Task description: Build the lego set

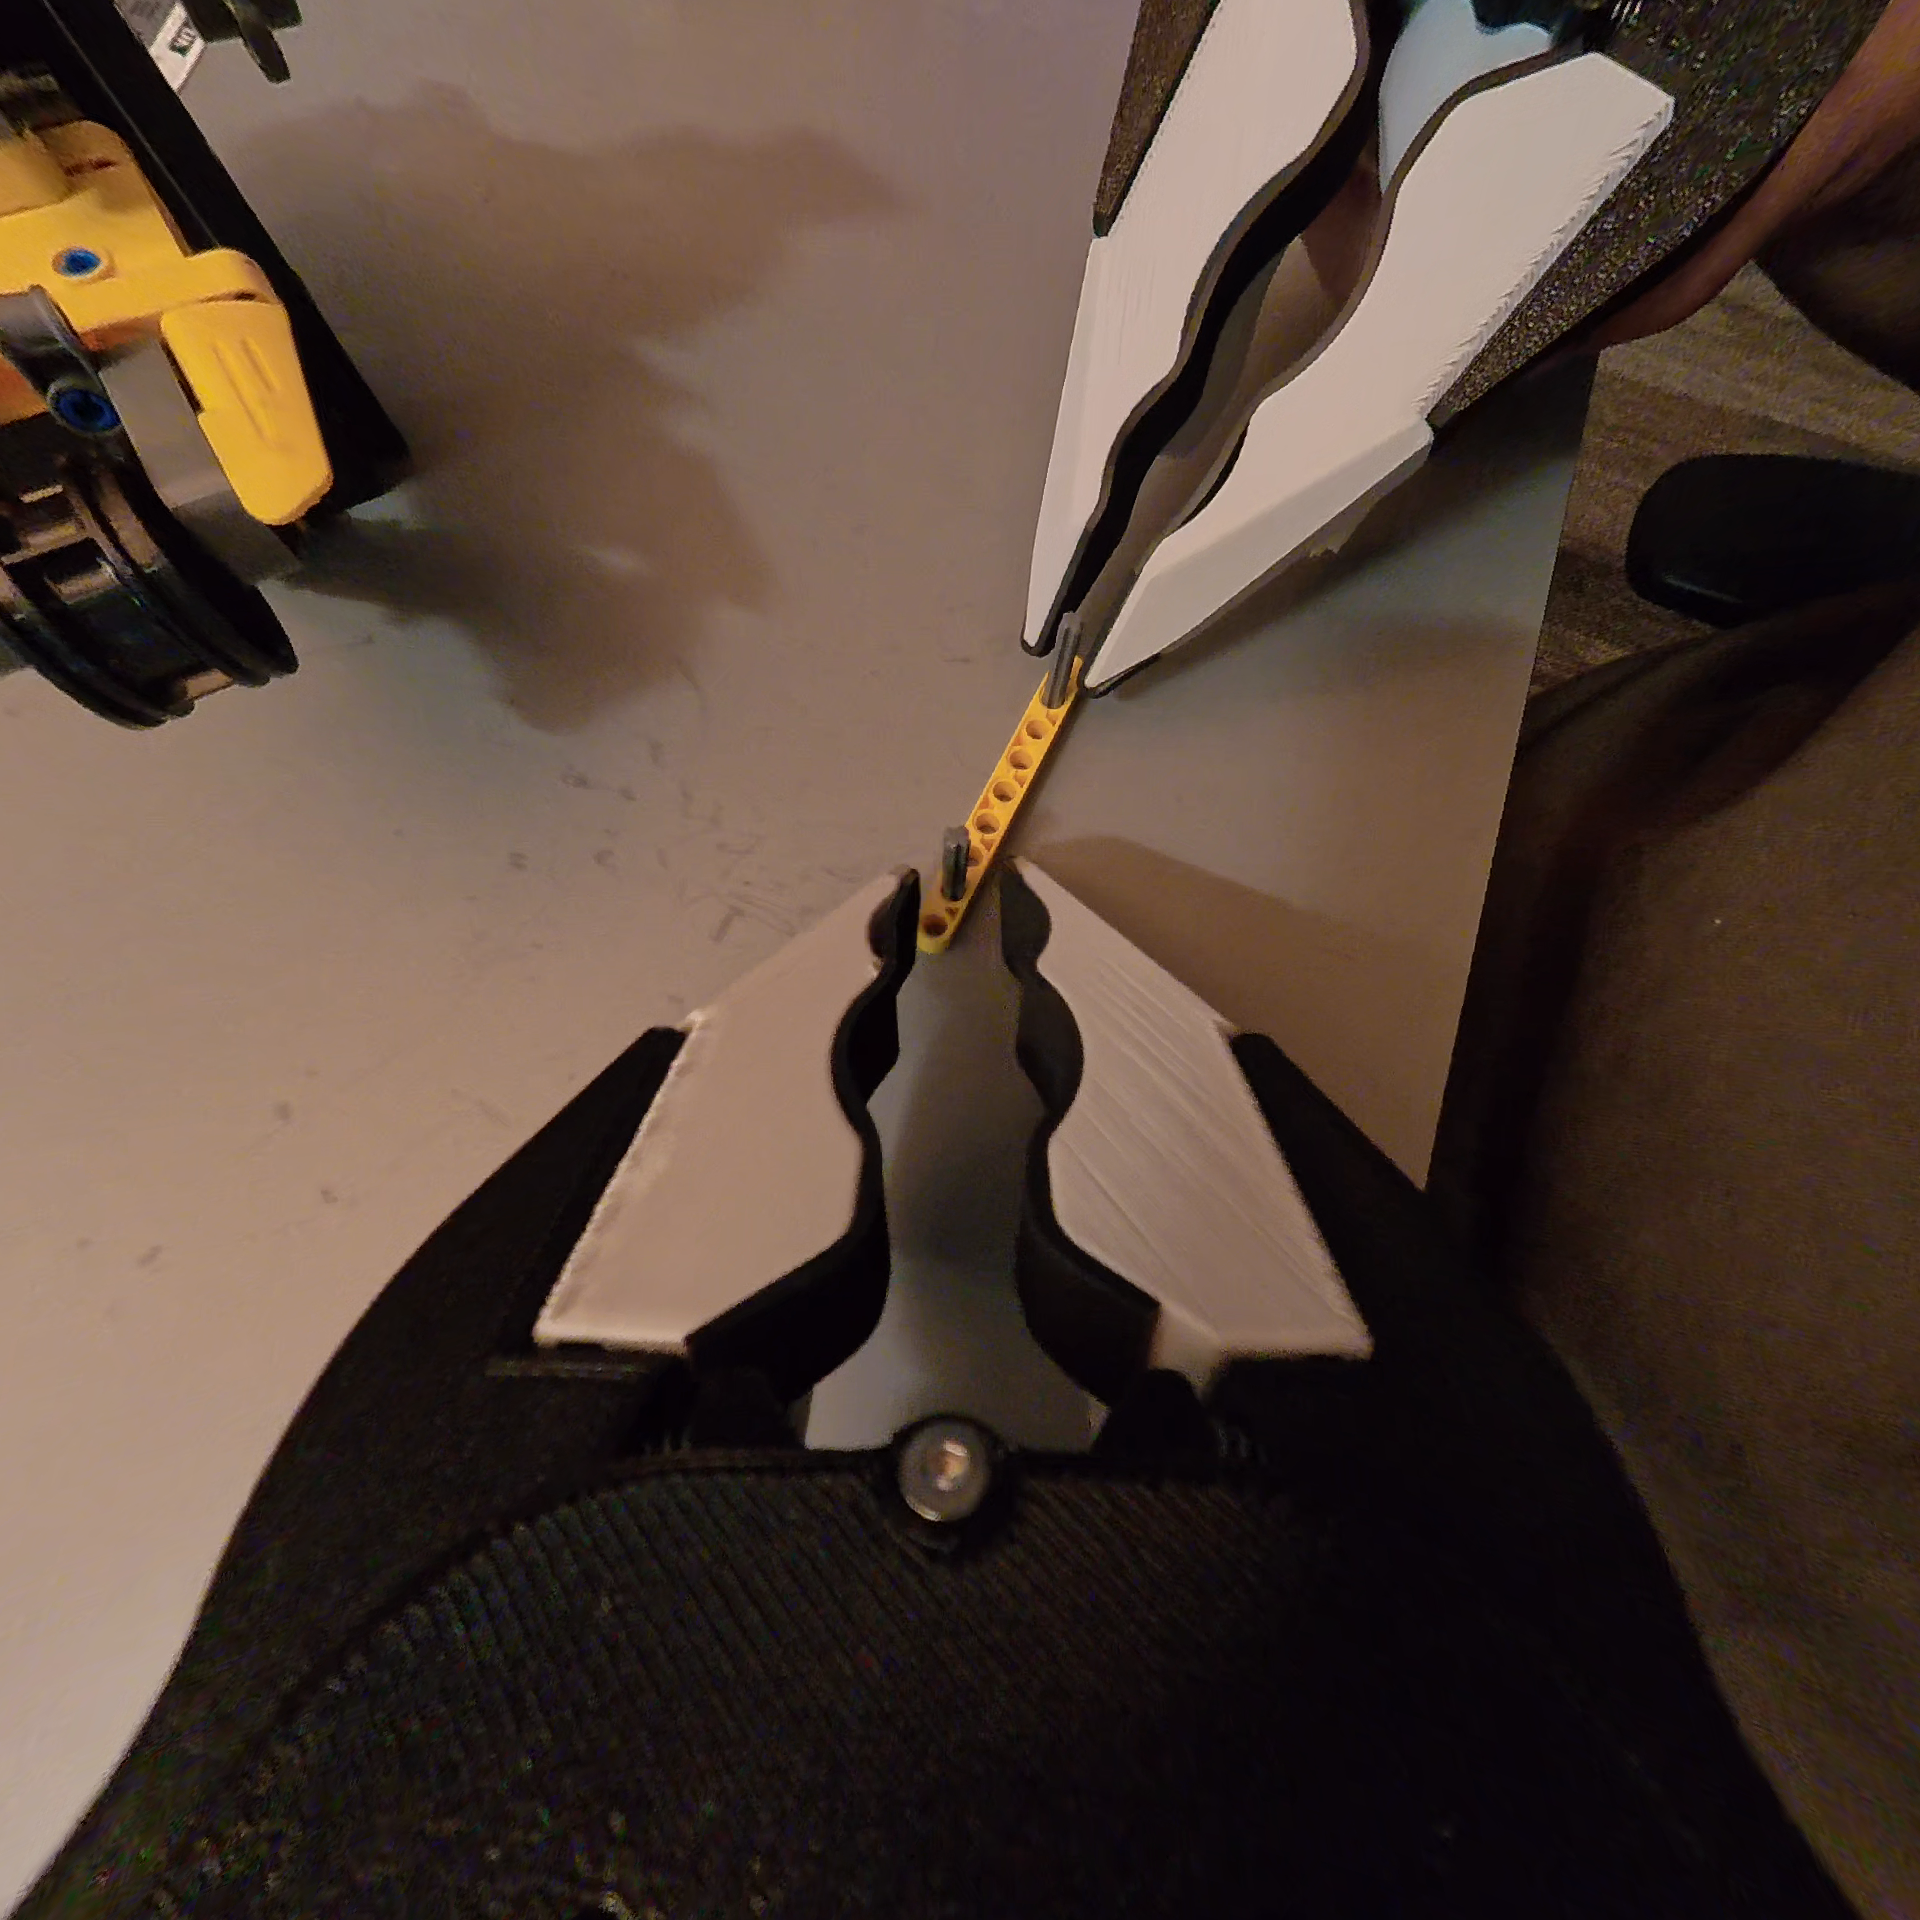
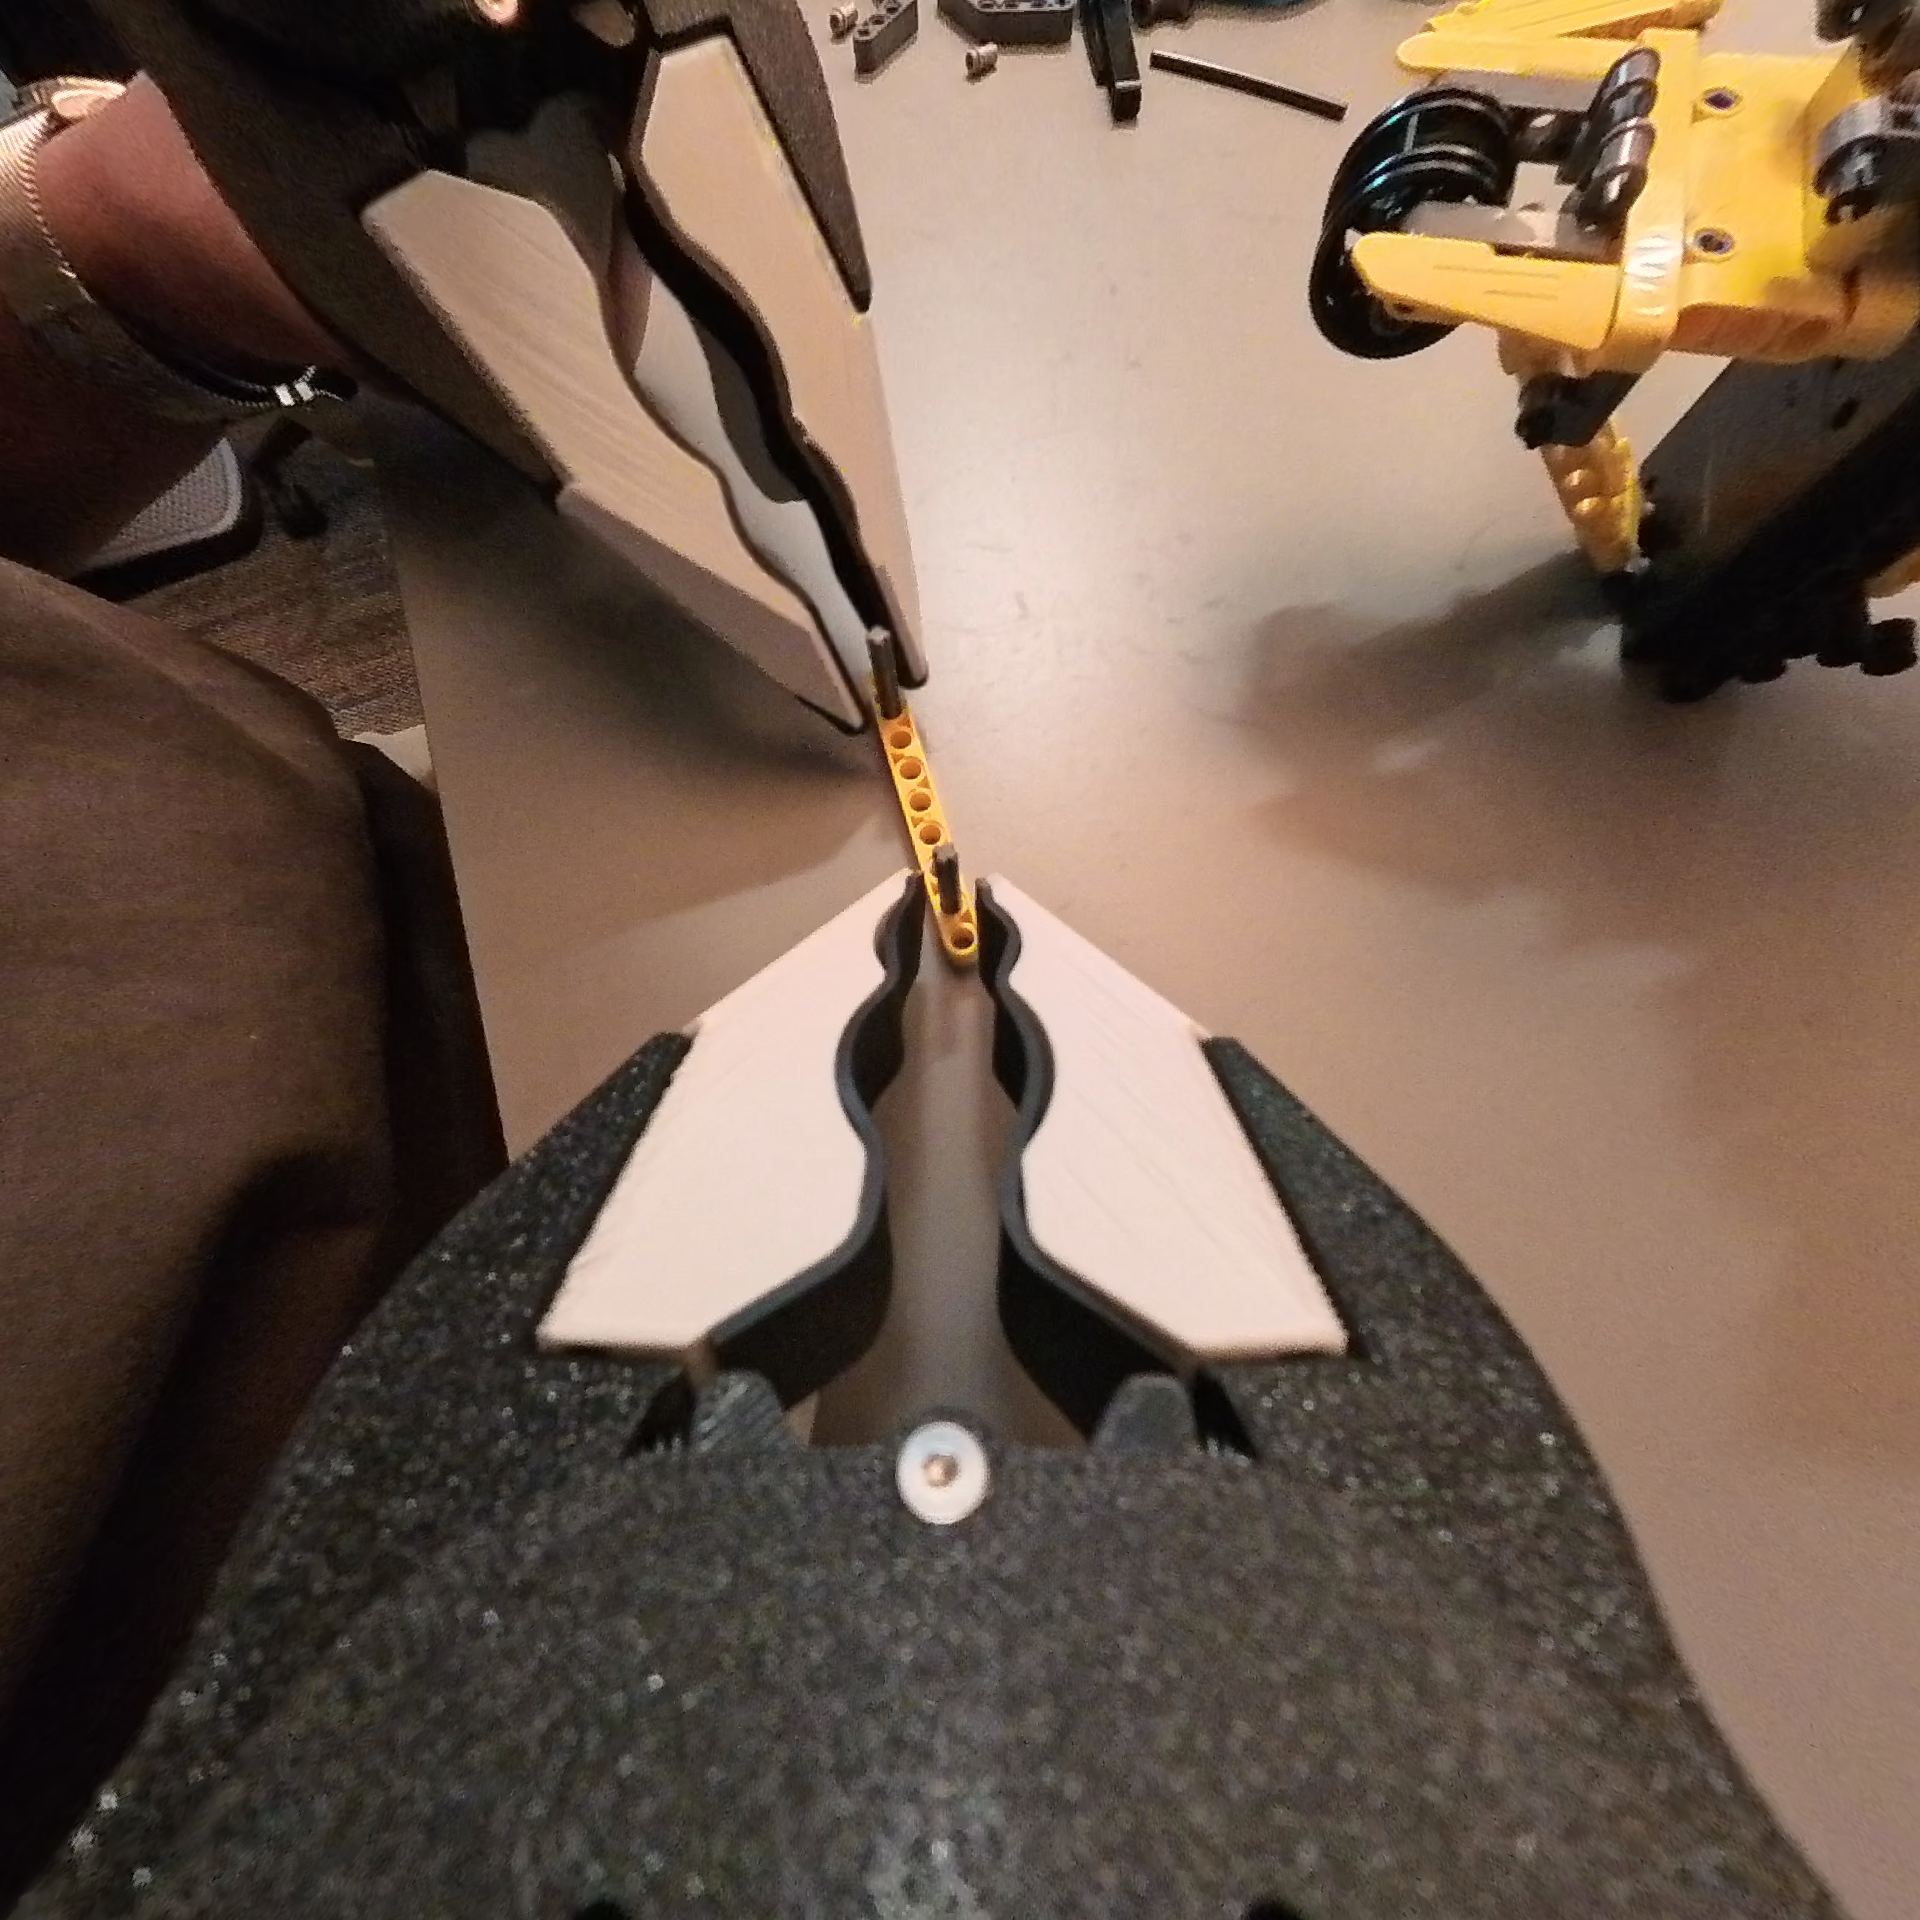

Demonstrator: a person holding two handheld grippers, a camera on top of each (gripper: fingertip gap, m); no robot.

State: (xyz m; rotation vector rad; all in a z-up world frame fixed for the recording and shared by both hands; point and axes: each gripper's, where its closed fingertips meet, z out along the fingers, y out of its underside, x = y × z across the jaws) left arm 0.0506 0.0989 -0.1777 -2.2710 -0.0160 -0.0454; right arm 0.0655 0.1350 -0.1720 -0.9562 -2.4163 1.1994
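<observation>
A thin yellow beam (image 1: 1008, 790) with a row of holes is held above the grey table (image 1: 520, 935), spanning between both grippers. My left gripper (image 1: 961, 883) is shut on its near end, beside a grey pin (image 1: 951, 857) stuck in the beam. The right gripper (image 1: 1070, 665) comes in from the upper right and is shut on the far end by a second grey pin (image 1: 1068, 649). In the right wrist view, my right gripper (image 2: 951, 888) pinches the beam (image 2: 914, 790) and the left gripper (image 2: 888, 696) holds the other end.
A yellow and black brick-built model (image 1: 156, 364) stands on the table to the left; it also shows in the right wrist view (image 2: 1662, 260). Small loose parts (image 2: 1039, 31) and a black rod (image 2: 1247, 83) lie at the far side. The table edge (image 1: 1496, 831), a chair (image 1: 1766, 540) and a sleeve (image 2: 156, 935) are close. Spacing between my two grippers at the tips: around 5 cm. The black rod (image 2: 1247, 83) lies around 25 cm away from my left fingertips.
</observation>
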